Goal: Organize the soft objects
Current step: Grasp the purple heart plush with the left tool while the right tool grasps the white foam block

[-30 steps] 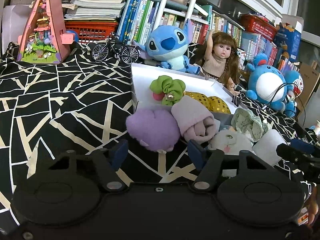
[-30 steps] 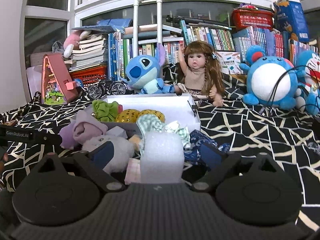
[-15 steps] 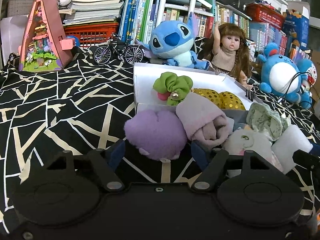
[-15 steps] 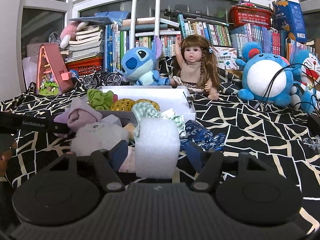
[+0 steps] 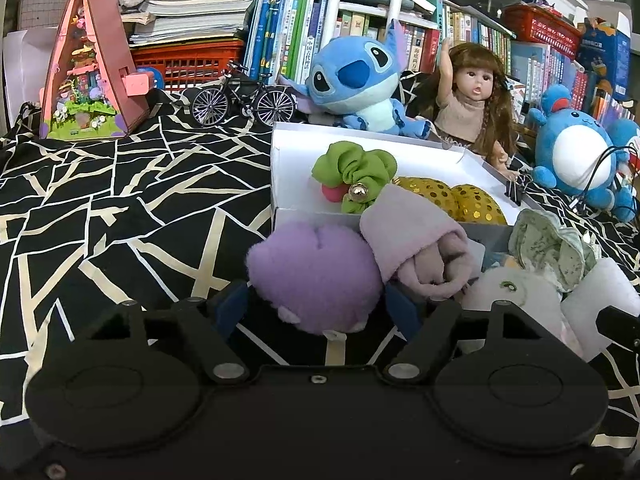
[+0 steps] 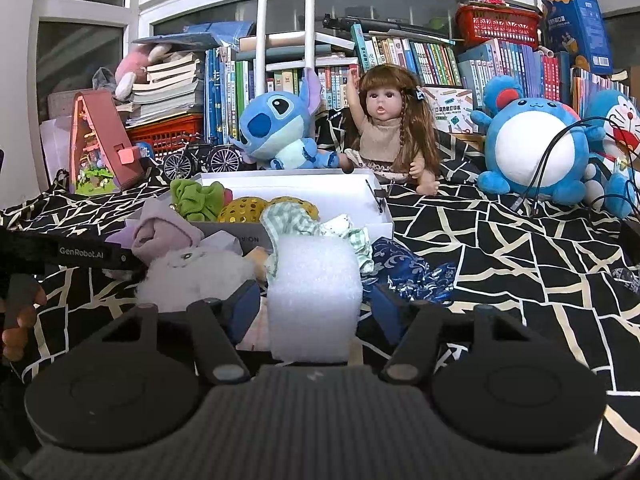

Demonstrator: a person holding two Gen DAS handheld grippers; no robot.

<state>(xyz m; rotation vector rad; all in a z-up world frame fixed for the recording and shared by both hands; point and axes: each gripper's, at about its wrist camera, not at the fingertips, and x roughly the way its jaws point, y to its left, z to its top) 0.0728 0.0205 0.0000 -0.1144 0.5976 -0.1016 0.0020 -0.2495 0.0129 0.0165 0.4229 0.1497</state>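
Note:
A purple plush [image 5: 312,276] lies on the black patterned cloth in front of the white box [image 5: 288,152]. My left gripper [image 5: 316,306] straddles it with jaws opening, and the pads sit beside it without squeezing. A white foam block [image 6: 316,280] stands between the jaws of my right gripper [image 6: 314,306]. Those jaws are closing, with slim gaps still showing at both pads. A rolled pink cloth [image 5: 420,256], a white fluffy toy [image 5: 512,296] and a green checked cloth [image 5: 548,248] crowd the pile. Inside the box lie a green scrunchie [image 5: 352,172] and gold sequin pieces [image 5: 452,200].
A blue patterned cloth [image 6: 408,272] lies right of the foam. Behind the box sit a blue plush [image 5: 356,80], a doll [image 5: 476,108] and a round blue toy [image 6: 532,152]. A toy bicycle [image 5: 244,98] and pink toy house [image 5: 88,76] stand far left. A hand [image 6: 20,320] holds the left gripper.
The left gripper has pushed forward and its jaws have spread, so the purple plush now sits between them. The right jaws have drawn in towards the foam block.

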